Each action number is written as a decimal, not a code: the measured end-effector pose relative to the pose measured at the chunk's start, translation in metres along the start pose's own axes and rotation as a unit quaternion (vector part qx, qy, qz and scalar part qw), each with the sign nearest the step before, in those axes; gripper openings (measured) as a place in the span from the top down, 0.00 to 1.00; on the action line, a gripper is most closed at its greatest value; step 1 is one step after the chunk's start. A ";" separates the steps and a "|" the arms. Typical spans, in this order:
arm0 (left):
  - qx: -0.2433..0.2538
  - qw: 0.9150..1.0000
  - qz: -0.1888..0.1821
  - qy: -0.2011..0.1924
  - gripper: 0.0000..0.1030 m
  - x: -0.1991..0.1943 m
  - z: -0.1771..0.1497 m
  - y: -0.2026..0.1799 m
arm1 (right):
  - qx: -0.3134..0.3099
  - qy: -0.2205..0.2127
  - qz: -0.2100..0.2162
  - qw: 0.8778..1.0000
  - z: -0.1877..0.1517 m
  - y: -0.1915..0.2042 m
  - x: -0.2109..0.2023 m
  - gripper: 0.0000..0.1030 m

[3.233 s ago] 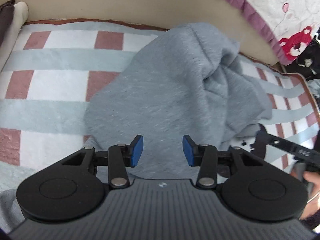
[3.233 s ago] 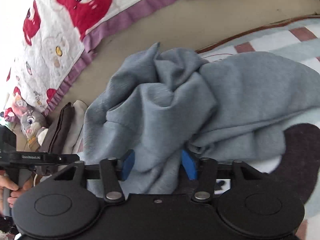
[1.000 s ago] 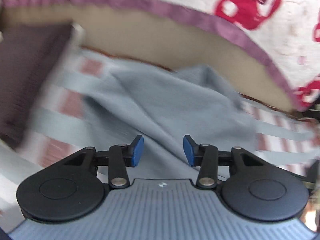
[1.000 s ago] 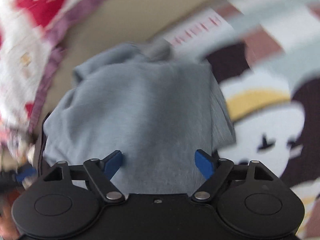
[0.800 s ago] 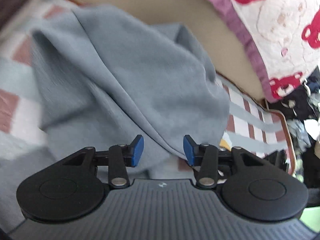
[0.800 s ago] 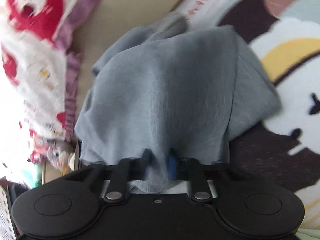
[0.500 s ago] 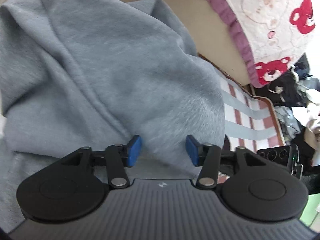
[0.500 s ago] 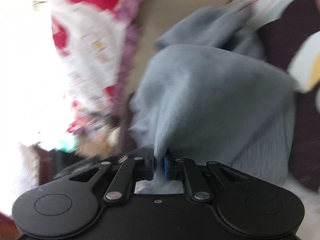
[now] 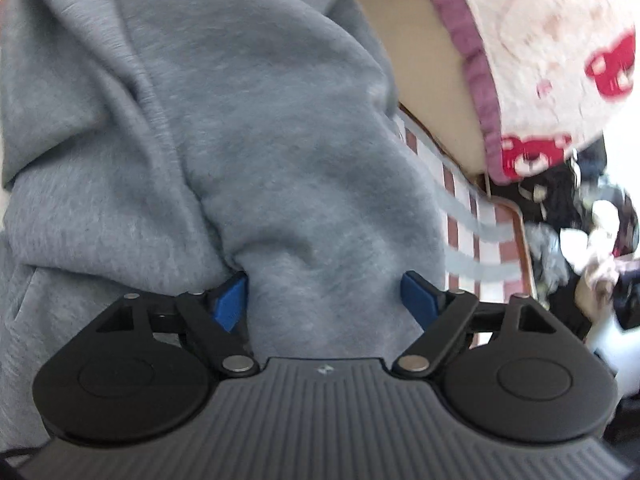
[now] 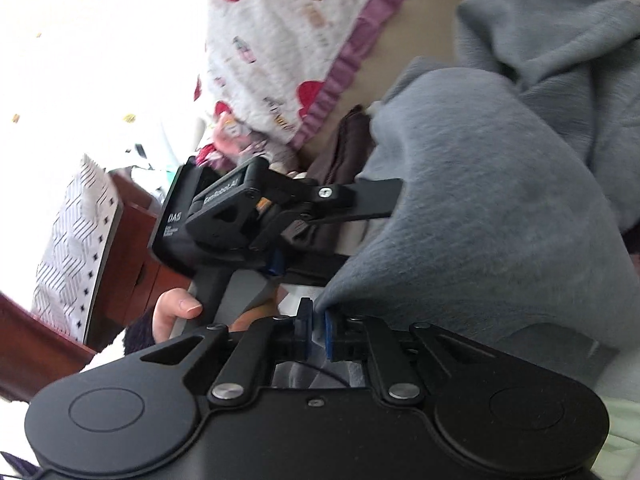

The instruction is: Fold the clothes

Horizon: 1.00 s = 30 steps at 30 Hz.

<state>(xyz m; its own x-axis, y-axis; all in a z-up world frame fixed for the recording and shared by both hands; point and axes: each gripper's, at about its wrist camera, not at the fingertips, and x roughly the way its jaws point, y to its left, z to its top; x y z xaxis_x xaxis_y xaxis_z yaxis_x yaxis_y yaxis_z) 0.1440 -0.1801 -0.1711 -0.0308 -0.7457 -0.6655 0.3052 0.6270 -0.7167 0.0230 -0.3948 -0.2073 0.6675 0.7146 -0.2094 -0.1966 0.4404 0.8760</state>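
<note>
The grey garment (image 9: 248,128) runs past the frame's edges (right-side clutter (image 9: 580,232) blurred).

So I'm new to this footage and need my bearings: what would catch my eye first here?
A rumpled grey sweatshirt fills most of both views. The right claw is shut on its edge, while the left claw is open with cloth bulging between its blue fingers. Behind, a white quilt with red bears and a purple frill sits at the upper right of the left view.
</note>
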 end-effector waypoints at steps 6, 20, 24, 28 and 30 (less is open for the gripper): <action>0.014 0.999 0.003 0.029 0.21 0.010 -0.006 0.002 | -0.033 0.009 -0.049 0.998 0.010 0.006 0.002 0.93; 0.218 0.908 0.319 -0.160 0.90 -0.115 0.003 -0.038 | -0.049 -0.044 -0.226 0.972 0.052 -0.018 -0.052 0.42; 0.267 0.805 0.479 -0.226 0.90 -0.187 -0.007 -0.020 | -0.033 -0.061 -0.278 0.958 0.080 -0.041 -0.071 0.38; 0.149 0.803 0.493 -0.300 0.89 -0.268 -0.006 0.020 | -0.004 -0.073 -0.310 0.948 0.110 -0.067 -0.082 0.36; 0.111 0.818 0.473 -0.308 0.87 -0.281 -0.013 0.041 | 0.016 -0.080 -0.310 0.947 0.120 -0.081 -0.083 0.34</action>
<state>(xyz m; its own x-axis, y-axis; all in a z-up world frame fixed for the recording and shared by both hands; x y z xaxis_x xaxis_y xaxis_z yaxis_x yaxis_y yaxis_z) 0.1530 0.0578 -0.0161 0.7831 0.0346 -0.6209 0.0824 0.9839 0.1587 0.0698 -0.5550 -0.2091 0.7489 0.2310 -0.6212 0.2889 0.7298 0.6196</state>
